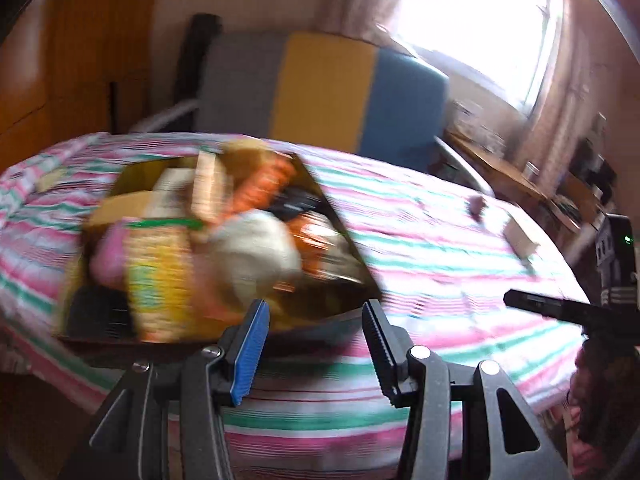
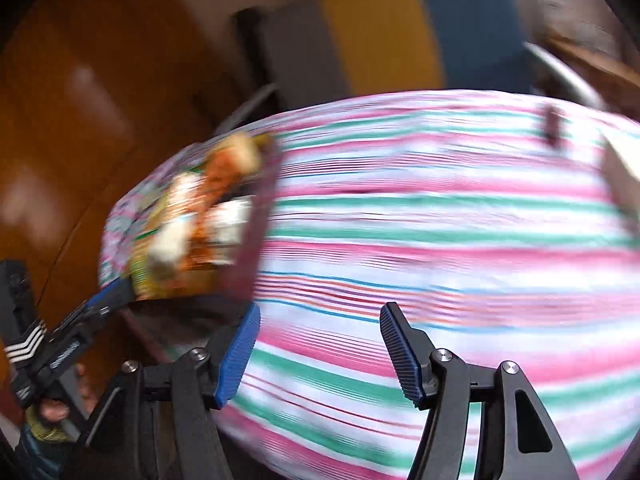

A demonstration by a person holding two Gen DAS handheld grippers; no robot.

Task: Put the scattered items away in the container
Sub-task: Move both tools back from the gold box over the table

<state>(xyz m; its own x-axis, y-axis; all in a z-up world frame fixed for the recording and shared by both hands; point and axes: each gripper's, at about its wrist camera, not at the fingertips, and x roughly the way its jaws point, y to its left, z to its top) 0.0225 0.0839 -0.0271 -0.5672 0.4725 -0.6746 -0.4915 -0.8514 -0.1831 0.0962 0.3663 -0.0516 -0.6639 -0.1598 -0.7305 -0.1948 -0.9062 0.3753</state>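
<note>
— On the striped bed (image 1: 420, 240), what's where?
— One container (image 1: 336, 216) on its left part, heaped with packets, too blurred to count.
— Loose items?
— Perhaps three: a small box (image 1: 520, 236), a dark bit (image 1: 477, 205), a pale piece (image 1: 51, 179).
— Grippers?
— Two. Left gripper (image 1: 316, 316) and right gripper (image 2: 320, 320) both released, nothing between the jaws.
</note>
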